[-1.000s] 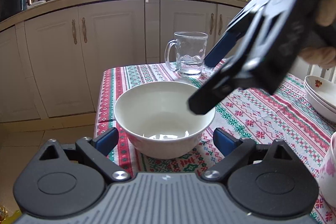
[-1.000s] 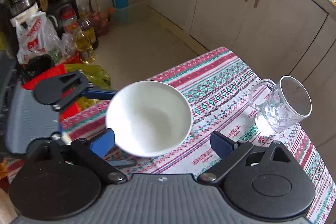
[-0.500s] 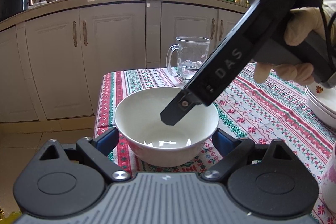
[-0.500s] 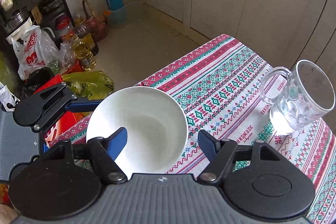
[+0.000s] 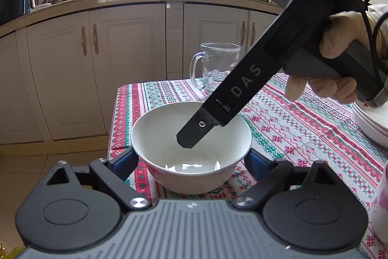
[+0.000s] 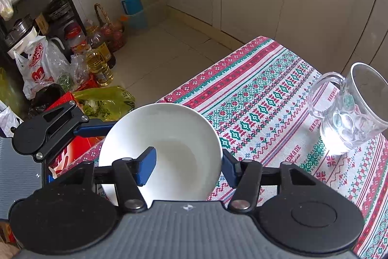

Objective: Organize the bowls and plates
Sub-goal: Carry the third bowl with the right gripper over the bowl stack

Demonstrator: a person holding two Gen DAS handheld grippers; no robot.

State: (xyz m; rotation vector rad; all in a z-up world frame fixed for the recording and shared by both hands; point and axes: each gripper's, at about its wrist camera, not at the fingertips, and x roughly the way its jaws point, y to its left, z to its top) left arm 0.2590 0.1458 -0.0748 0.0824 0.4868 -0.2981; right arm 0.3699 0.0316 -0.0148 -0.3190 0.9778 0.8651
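Observation:
A plain white bowl (image 5: 167, 137) (image 6: 174, 130) stands at the corner of the patterned tablecloth (image 5: 291, 135). My left gripper (image 5: 191, 159) straddles it low down, and its blue pads (image 5: 126, 159) touch both sides of the bowl. My right gripper (image 6: 189, 169), held by a gloved hand (image 5: 339, 40), reaches steeply down from the upper right. One of its fingers (image 5: 194, 132) is inside the bowl and the other is outside the near wall. Its jaws are shut on that wall.
A glass mug (image 5: 218, 64) (image 6: 349, 118) stands behind the bowl. Stacked white dishes (image 5: 368, 123) and a pink-flowered cup (image 5: 380, 205) sit at the right edge. Beyond the table's edge the floor holds bottles and bags (image 6: 97, 62). Cabinets (image 5: 121, 64) line the far wall.
The right gripper came down over the bowl, put one finger inside it and closed its jaws on the wall. The bowl edged slightly toward the left camera.

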